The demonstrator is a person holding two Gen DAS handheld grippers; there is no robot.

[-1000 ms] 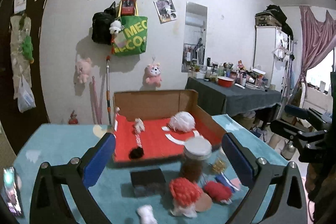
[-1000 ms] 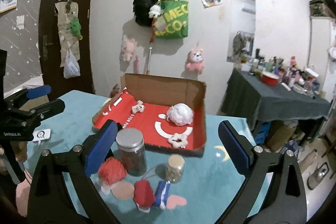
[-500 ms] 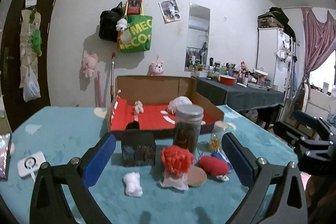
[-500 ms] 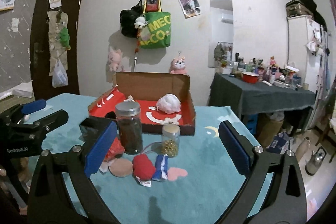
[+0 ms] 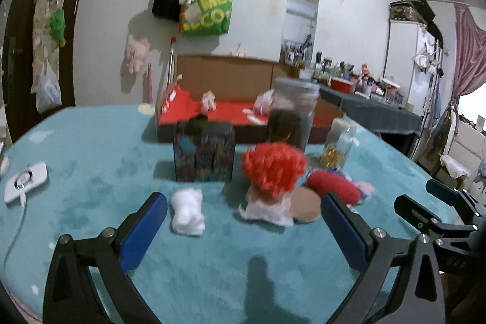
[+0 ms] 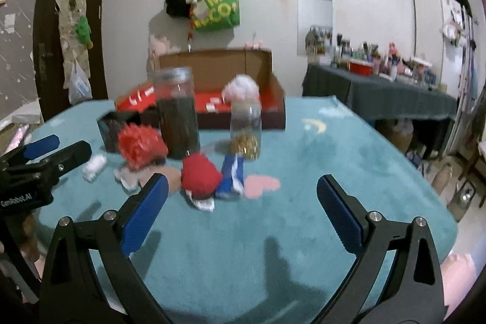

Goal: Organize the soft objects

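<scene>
teal table: box at far side holds a few soft bits, but red pompom, white puff and red toy sit loose near the jars, left gripper and right gripper both spread, empty, so mostly undone.

Lived-in home: wall-hung plush toys, curtain

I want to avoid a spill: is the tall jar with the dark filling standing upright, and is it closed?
The tall jar stands upright on the teal table cover, and its grey lid is on.
</scene>
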